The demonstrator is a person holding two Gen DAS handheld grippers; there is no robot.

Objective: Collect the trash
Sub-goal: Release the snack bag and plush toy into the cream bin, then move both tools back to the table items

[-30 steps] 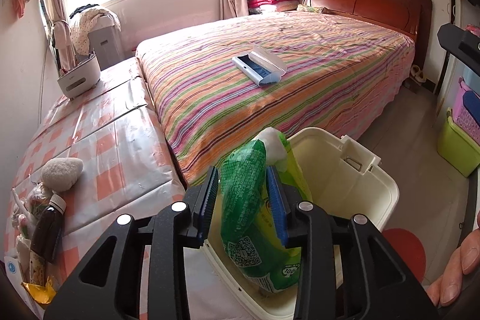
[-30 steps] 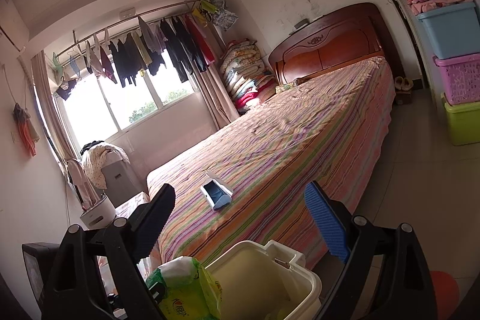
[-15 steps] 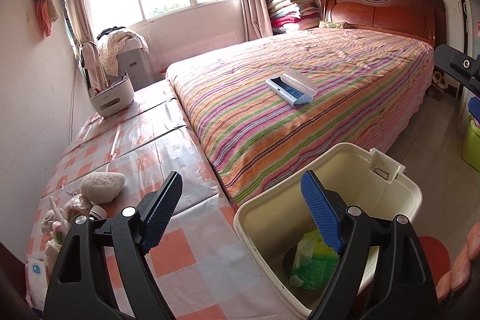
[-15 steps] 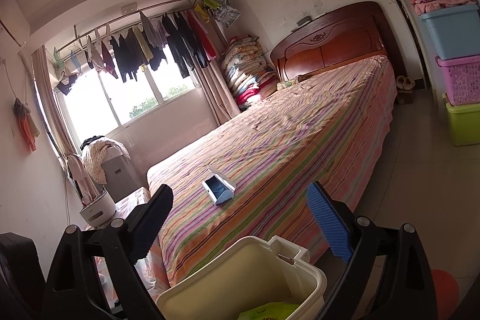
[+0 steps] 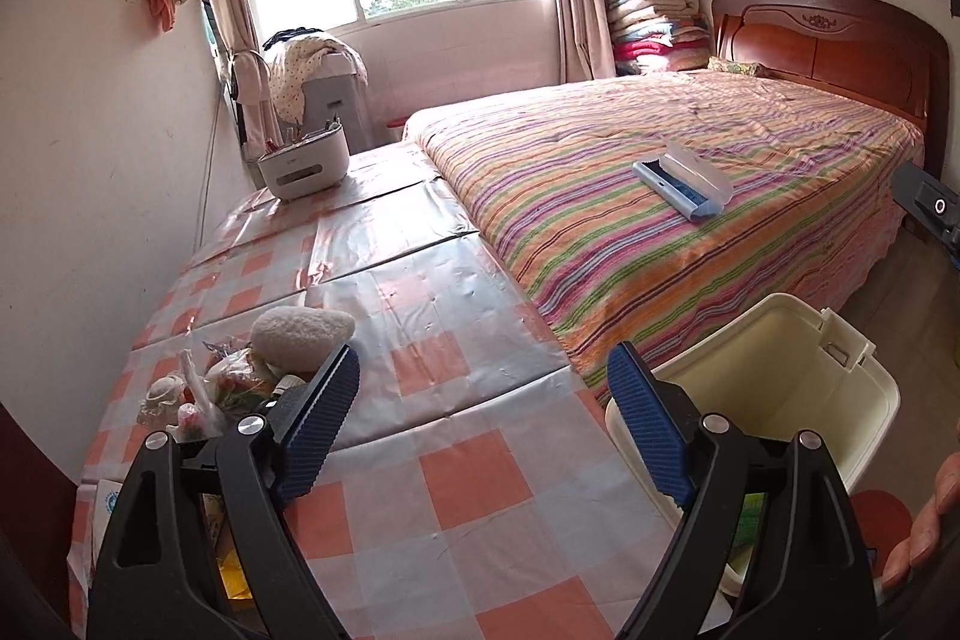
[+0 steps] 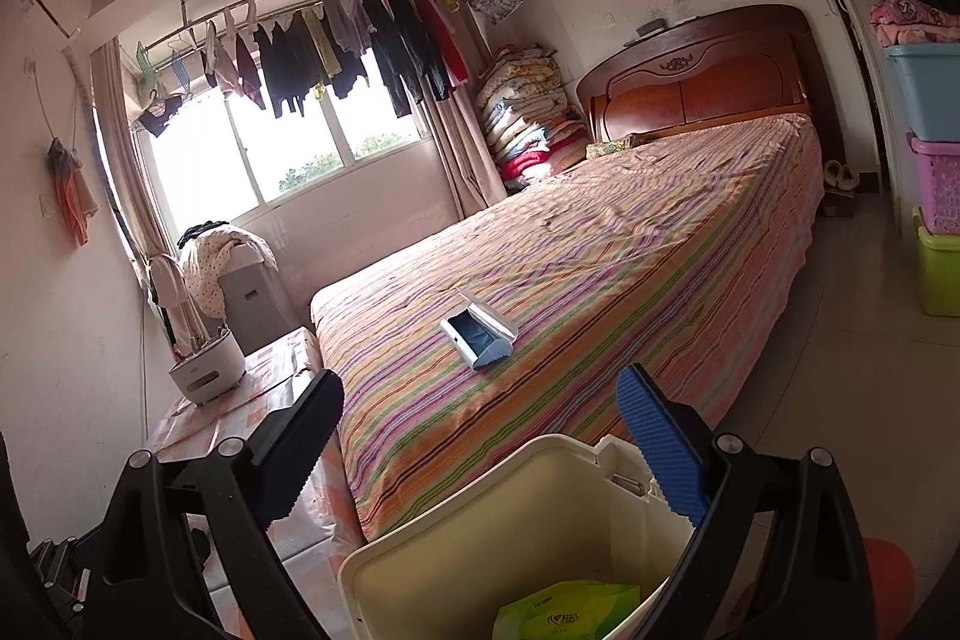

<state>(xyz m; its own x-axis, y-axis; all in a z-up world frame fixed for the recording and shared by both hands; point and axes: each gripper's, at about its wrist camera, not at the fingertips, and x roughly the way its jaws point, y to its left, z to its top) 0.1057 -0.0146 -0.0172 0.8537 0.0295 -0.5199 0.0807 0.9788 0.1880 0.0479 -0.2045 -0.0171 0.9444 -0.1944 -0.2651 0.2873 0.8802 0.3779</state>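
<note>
My left tongs (image 5: pixel 483 403) are opening with nothing between the jaws, low in the frame over the checked tabletop (image 5: pixel 420 340). My right tongs (image 6: pixel 480 436) stand released above the cream bin (image 6: pixel 456 550). The green packet (image 6: pixel 564 613) lies inside the bin, bottom centre.

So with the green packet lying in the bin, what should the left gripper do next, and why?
Probably swing the left gripper toward the clutter of wrappers on the checkered table. Its jaws are opening with nothing between them, the green packet lies inside the cream bin, and that pile looks like remaining trash.
</note>
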